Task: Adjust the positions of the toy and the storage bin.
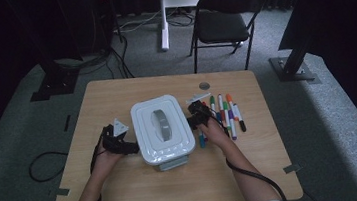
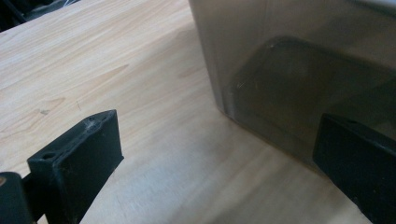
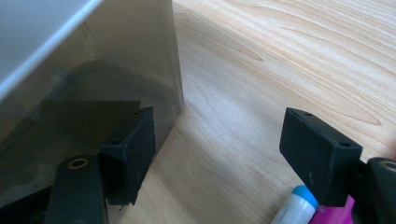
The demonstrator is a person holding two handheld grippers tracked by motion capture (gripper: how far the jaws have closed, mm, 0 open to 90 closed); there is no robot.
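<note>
A white lidded box (image 1: pixel 161 127) with a grey handle on top stands in the middle of the wooden table (image 1: pixel 115 94). My left gripper (image 1: pixel 134 146) lies at the box's left side. In the left gripper view it (image 2: pixel 210 154) is open, bare wood between its jaws and the box wall (image 2: pixel 289 70) by the right-hand jaw. My right gripper (image 1: pixel 192 121) is at the box's right side. It (image 3: pixel 219 149) is open too, one jaw close against the box wall (image 3: pixel 93 70). A blue-capped marker (image 3: pixel 294 207) and a magenta one (image 3: pixel 334 212) lie under the other jaw.
A row of several coloured markers (image 1: pixel 228 113) lies right of the box, and one blue marker (image 1: pixel 201 139) sits nearer my right hand. A small grey disc (image 1: pixel 204 85) rests near the table's far edge. A black folding chair (image 1: pixel 223 20) stands beyond the table.
</note>
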